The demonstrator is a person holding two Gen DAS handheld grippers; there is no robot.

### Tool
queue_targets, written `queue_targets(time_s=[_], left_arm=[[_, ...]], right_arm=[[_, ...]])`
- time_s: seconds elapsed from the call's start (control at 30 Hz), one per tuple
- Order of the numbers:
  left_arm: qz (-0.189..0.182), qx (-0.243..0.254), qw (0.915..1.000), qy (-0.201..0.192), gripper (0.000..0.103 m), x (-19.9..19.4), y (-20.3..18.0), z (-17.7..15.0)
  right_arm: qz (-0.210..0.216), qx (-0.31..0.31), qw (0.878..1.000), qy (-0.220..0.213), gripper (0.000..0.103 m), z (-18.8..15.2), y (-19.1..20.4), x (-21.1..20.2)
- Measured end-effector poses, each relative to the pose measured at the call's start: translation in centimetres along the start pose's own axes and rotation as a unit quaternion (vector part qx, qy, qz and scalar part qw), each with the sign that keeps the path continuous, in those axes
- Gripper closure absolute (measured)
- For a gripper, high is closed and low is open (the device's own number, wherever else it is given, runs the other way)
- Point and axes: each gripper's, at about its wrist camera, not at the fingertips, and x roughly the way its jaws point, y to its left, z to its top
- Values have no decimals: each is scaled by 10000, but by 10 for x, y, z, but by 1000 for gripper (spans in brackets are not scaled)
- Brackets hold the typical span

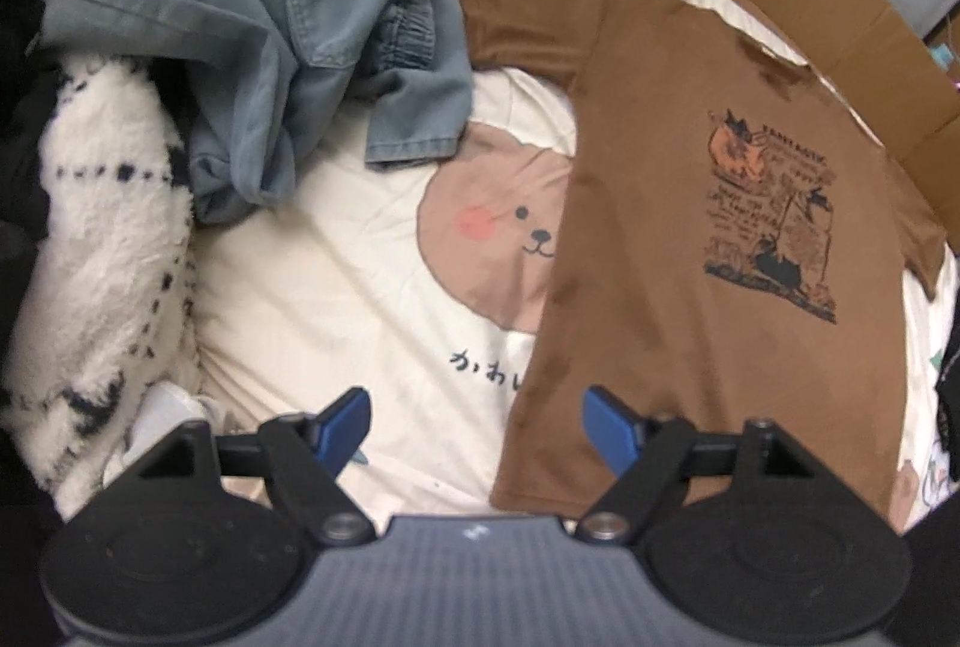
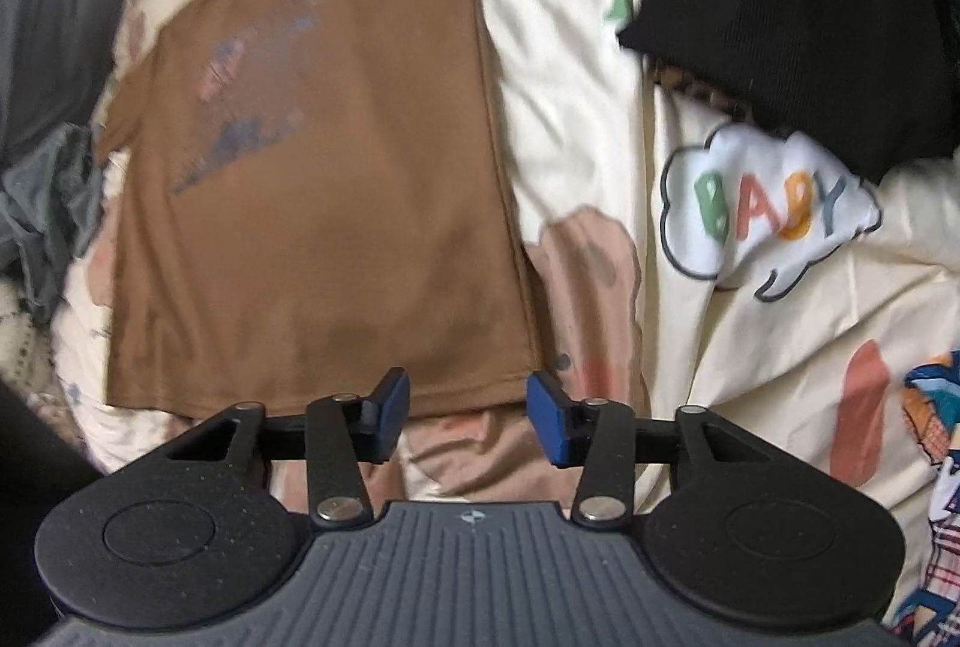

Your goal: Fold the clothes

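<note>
A brown T-shirt [image 1: 690, 257] with a dark printed picture lies spread flat on a cream bedspread [image 1: 312, 287] with a bear face. My left gripper [image 1: 477, 428] hangs open above the shirt's lower left hem corner, its blue pads wide apart and nothing between them. In the right wrist view the same brown T-shirt [image 2: 312, 203] fills the left half. My right gripper [image 2: 468, 416] is open over the hem near the lower right corner, with a medium gap between the pads; cloth shows in the gap, but the pads do not press on it.
A heap of blue denim clothes [image 1: 288, 65] lies at the upper left, a white fluffy blanket [image 1: 96, 251] at the left edge, cardboard [image 1: 840, 47] beyond the shirt. A black garment [image 2: 798, 5] lies to the right of the shirt, and grey cloth [image 2: 42, 215] at its left.
</note>
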Motion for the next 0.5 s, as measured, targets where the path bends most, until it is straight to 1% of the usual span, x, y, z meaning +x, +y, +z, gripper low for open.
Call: queue_targets(time_s=[0.07, 0.1, 0.2, 0.27, 0.5], left_arm=[[22, -12, 10000, -10, 23, 6, 0, -4], [41, -16, 10000, 21, 23, 9, 0, -6], [96, -26, 9999, 113, 23, 19, 0, -12], [136, -21, 9997, 185, 23, 26, 1, -14], [207, 66, 9992, 345, 23, 45, -1, -17]], right_arm=[[-21, -62, 10000, 46, 55, -3, -2, 16], [-6, -127, 9999, 58, 57, -5, -3, 22], [47, -333, 9994, 90, 58, -8, -2, 36], [-12, -413, 9991, 119, 61, -10, -4, 47], [-183, -387, 9990, 115, 62, -8, -12, 68]])
